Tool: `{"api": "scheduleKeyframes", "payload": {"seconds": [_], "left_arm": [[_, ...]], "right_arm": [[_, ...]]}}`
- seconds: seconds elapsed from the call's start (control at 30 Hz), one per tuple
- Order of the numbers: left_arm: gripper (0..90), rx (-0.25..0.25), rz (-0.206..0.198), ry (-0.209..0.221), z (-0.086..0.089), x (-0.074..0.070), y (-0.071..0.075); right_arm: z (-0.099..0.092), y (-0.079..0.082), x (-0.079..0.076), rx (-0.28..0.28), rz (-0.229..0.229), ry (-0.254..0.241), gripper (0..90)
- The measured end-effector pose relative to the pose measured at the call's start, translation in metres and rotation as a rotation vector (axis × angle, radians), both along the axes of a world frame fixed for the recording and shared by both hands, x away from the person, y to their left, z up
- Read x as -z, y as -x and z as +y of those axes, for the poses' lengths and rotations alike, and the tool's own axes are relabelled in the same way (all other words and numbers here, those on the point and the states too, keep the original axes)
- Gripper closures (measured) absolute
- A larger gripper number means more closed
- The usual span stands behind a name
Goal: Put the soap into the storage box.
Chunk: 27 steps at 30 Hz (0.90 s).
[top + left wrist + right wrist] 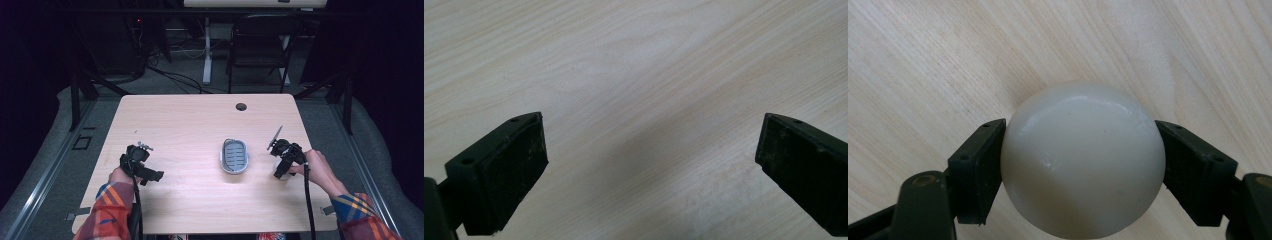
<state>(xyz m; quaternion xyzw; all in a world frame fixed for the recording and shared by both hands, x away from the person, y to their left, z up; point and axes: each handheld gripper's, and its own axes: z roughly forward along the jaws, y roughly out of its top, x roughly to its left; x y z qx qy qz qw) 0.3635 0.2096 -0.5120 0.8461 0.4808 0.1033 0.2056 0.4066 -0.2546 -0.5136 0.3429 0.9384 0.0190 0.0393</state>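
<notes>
A smooth white rounded object (1083, 160), egg-like in shape, sits between the black jaws of my right gripper (1079, 127), and both pads press on its sides just above the wooden tabletop. From above, my right gripper (281, 172) is at the table's right side, a short way right of an oval grey-and-white dish (222, 159) with a ribbed floor. That dish holds nothing. At the table's left, my left gripper (152, 176) is open; in its own view the left gripper (651, 125) has its jaws spread wide over bare wood.
The light wooden table (190, 125) has a round cable hole (241, 106) near its far edge. A dark folding chair (260, 45) and a white desk leg (207, 50) stand behind the table. Cables lie on the floor there.
</notes>
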Motion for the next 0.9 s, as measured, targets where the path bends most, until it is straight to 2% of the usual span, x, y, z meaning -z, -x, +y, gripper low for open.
{"api": "scheduleKeyframes", "payload": {"seconds": [0.13,0.17,0.23,0.3,0.33,0.37,0.4,0.47,0.5,0.67,0.73,0.9], "left_arm": [[0.1,0.001,0.0,0.001,0.0,0.0,0.0],[0.1,0.001,-0.001,0.001,0.0,0.0,0.0],[0.1,0.002,-0.001,0.002,0.0,0.0,0.0],[0.0,0.002,0.001,0.002,0.0,0.0,0.0],[0.0,0.004,0.001,0.001,0.0,0.0,0.0],[0.1,0.004,0.0,0.001,0.0,0.0,0.0],[0.0,0.004,0.0,0.001,0.0,0.0,0.0],[0.0,0.004,0.001,0.001,0.0,0.0,0.0],[0.1,0.005,0.0,0.001,0.0,0.0,0.0],[0.1,0.004,0.002,0.004,0.0,0.0,0.0],[0.0,0.006,0.002,0.003,0.0,0.0,0.0],[0.1,0.005,0.002,0.001,0.0,0.0,0.0]], "right_arm": [[0.003,-0.001,-0.001,-0.004,-0.002,-0.013,24.0],[0.004,0.0,0.0,0.015,-0.018,-0.035,24.0],[0.006,-0.003,-0.005,-0.011,-0.007,-0.001,24.0],[0.008,-0.005,-0.007,-0.02,-0.003,0.006,24.0],[0.009,-0.005,-0.006,-0.011,-0.008,-0.013,24.0],[0.01,-0.006,-0.008,-0.021,-0.005,0.004,24.0],[0.011,-0.007,-0.007,-0.013,-0.008,-0.009,24.0],[0.014,-0.01,-0.011,-0.041,0.002,0.016,24.0],[0.015,-0.009,-0.01,-0.015,-0.014,-0.014,24.0],[0.021,-0.014,-0.019,-0.044,-0.007,0.005,24.0],[0.022,-0.014,-0.019,-0.04,-0.013,-0.009,24.0],[0.027,-0.019,-0.021,-0.054,-0.001,0.007,24.0]]}}
